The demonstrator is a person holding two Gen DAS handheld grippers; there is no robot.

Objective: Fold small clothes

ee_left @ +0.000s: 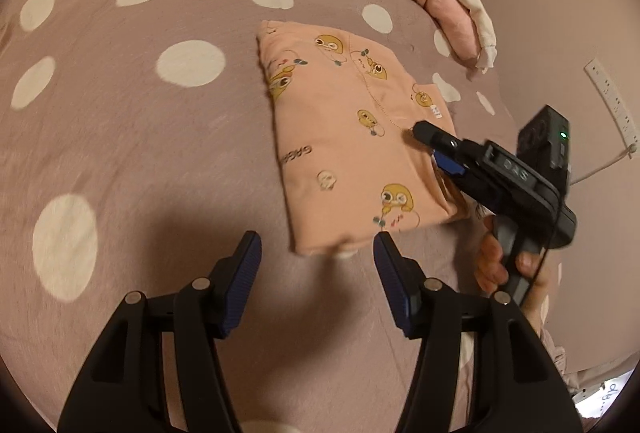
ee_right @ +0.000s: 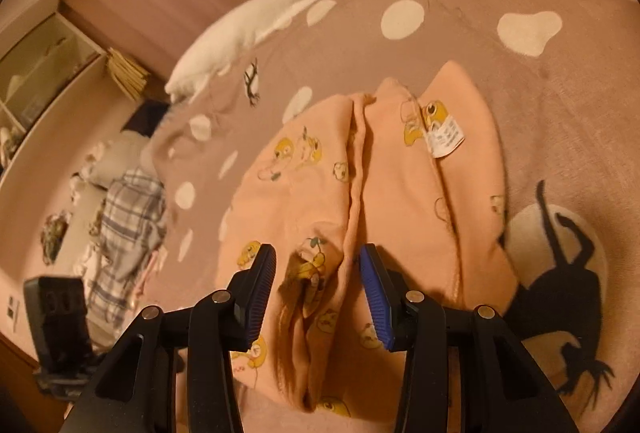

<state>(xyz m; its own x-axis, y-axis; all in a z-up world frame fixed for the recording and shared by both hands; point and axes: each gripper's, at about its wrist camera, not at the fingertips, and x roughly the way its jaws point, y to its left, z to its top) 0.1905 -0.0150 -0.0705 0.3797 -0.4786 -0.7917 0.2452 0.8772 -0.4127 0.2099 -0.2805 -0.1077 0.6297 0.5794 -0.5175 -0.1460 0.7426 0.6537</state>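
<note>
So the peach garment (ee_left: 352, 145) is lying folded on my polka-dot bedspread (ee_left: 120, 113), right of centre in the left wrist view. My left tongs (ee_left: 318, 247) sit at the bottom of that frame, jaws apart with nothing between them, hovering just off the garment's near edge. That same view catches my right tongs (ee_left: 424, 131) coming in from the right, tip on the cloth, with my hand (ee_left: 500, 261) on the handle.

The right wrist view gives you the close-up: right tongs (ee_right: 318, 257) spread open over a raised fold, pads not pinching it. Only here do you see the white care label (ee_right: 446, 137), the whole plush goose (ee_right: 256, 21) at the upper left, and a plaid cloth (ee_right: 128, 225) off the bed's edge.
</note>
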